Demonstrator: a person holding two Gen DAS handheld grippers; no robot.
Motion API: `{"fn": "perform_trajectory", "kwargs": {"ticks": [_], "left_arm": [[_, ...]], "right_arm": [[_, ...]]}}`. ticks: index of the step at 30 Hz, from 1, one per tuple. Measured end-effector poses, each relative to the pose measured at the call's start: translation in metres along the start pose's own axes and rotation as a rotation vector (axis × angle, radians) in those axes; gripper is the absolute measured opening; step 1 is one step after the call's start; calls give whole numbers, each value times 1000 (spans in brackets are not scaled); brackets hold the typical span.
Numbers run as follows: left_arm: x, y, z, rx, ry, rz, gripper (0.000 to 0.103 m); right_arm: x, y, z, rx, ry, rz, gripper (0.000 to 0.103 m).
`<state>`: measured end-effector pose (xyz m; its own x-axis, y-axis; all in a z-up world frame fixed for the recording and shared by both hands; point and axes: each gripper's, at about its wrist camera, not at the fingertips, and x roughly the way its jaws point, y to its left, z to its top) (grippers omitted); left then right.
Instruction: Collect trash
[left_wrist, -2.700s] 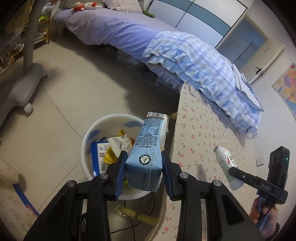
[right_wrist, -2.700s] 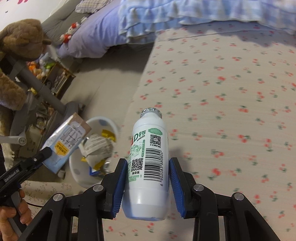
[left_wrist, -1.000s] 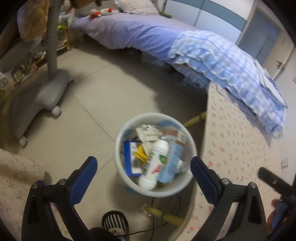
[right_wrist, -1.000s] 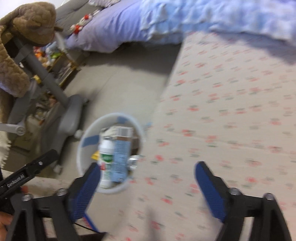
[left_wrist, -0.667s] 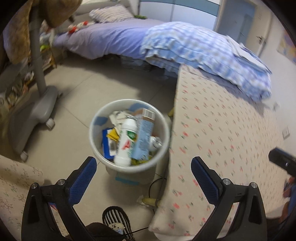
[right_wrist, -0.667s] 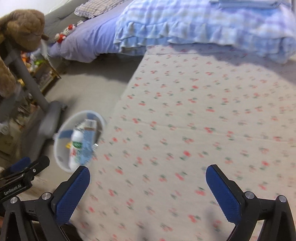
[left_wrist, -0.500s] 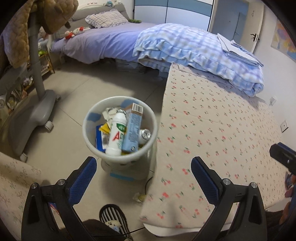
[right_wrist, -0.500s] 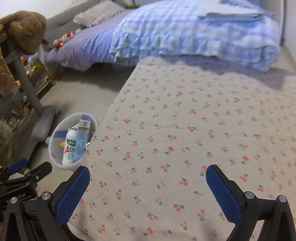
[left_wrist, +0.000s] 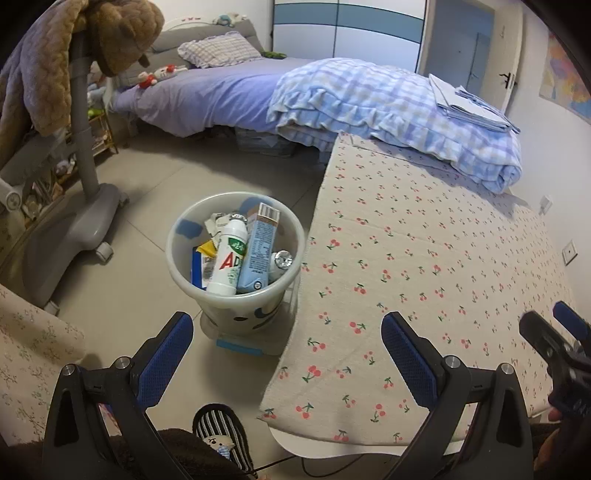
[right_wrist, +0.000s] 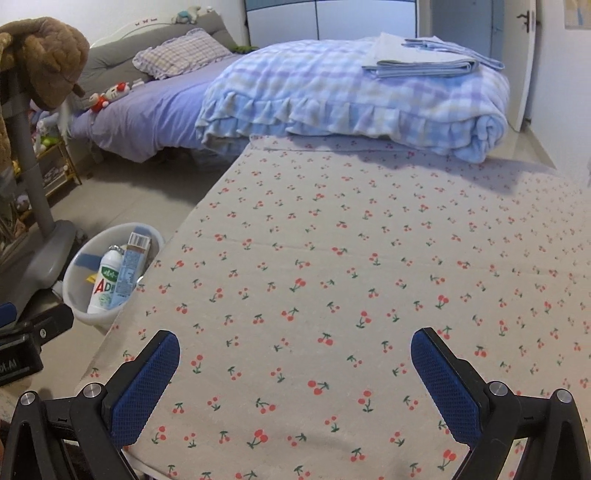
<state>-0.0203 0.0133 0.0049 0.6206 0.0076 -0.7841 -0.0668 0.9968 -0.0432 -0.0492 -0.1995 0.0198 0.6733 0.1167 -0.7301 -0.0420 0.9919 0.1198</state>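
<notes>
A white bin (left_wrist: 177, 254) stands on the floor beside the cherry-print table (left_wrist: 424, 266). Inside it lean a white bottle (left_wrist: 227, 258) and a light-blue carton (left_wrist: 256, 251), with a can and wrappers around them. My left gripper (left_wrist: 288, 336) hangs open and empty near the table's corner, in front of the bin. My right gripper (right_wrist: 295, 350) is open and empty above the table (right_wrist: 369, 258). The bin (right_wrist: 79, 271), the bottle (right_wrist: 105, 282) and the carton (right_wrist: 129, 273) appear at the left of the right wrist view.
A bed with a checked blue quilt (left_wrist: 388, 107) adjoins the table's far end. A grey stand on castors (left_wrist: 74, 221), draped with a brown plush throw, is left of the bin. A striped slipper (left_wrist: 221, 432) shows below. A floral cloth (left_wrist: 33, 354) lies bottom left.
The carton and bottle left my grippers and now lie in the bin. Both grippers opened wide and drew back from the bin; the right one swung over the table.
</notes>
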Motion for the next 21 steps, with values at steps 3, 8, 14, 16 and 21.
{"fn": "perform_trajectory", "kwargs": {"ticks": [3, 8, 14, 16, 21], "left_arm": [[0, -4, -2, 9, 4, -8, 103], [-1, -6, -4, 18, 4, -16, 103], [0, -6, -5, 15, 10, -22, 103], [-1, -5, -5, 14, 8, -25, 103], [0, -6, -5, 15, 9, -27, 103]], "right_arm": [[3, -4, 0, 29, 13, 5, 103], [7, -5, -2, 56, 39, 19, 103], [7, -5, -3, 67, 42, 19, 103], [8, -5, -4, 66, 43, 19, 103], [8, -5, -5, 71, 50, 22, 103]]}}
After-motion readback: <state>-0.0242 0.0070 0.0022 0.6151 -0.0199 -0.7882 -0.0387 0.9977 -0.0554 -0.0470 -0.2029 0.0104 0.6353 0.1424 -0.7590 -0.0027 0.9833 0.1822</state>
